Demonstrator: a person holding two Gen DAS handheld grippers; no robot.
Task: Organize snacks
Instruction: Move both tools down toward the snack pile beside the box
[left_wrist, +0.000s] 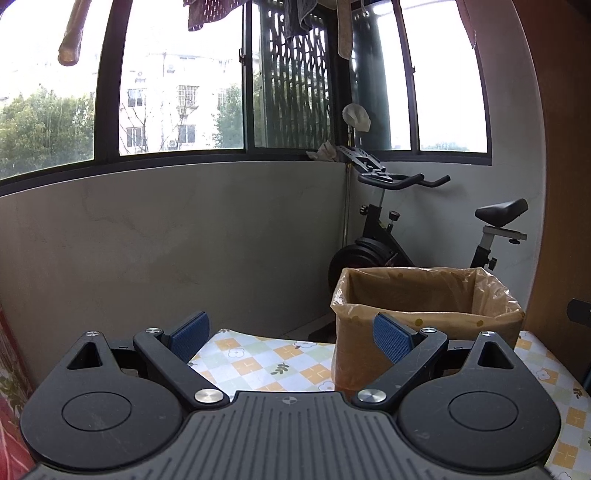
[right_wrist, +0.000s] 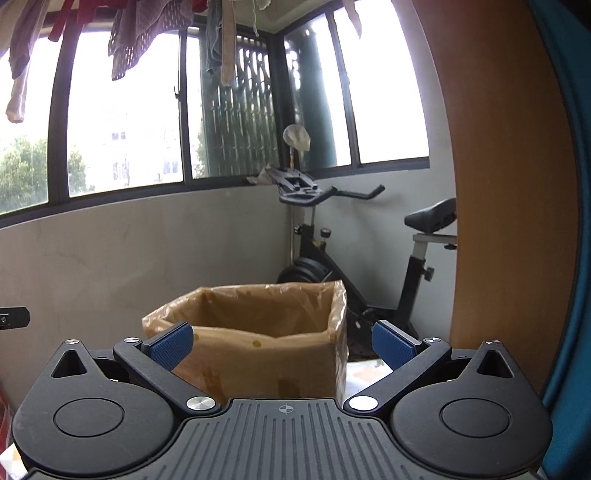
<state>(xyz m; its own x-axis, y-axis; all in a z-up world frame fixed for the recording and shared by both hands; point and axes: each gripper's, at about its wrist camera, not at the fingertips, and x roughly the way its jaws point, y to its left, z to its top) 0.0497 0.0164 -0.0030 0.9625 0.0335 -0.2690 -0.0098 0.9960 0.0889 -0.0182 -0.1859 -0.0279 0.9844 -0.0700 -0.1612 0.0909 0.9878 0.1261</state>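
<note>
A brown cardboard box lined with a clear plastic bag (left_wrist: 428, 314) stands on a table with a checked flower-print cloth (left_wrist: 266, 362). Its inside is hidden from here. My left gripper (left_wrist: 291, 338) is open and empty, held above the cloth just left of the box. In the right wrist view the same box (right_wrist: 258, 343) sits straight ahead, close in front of my right gripper (right_wrist: 282, 343), which is open and empty. No snacks show in either view.
A black exercise bike (left_wrist: 399, 236) stands behind the table in the corner, also in the right wrist view (right_wrist: 332, 258). A grey wall and windows run behind. A wooden panel (right_wrist: 498, 184) is at the right. Laundry hangs overhead.
</note>
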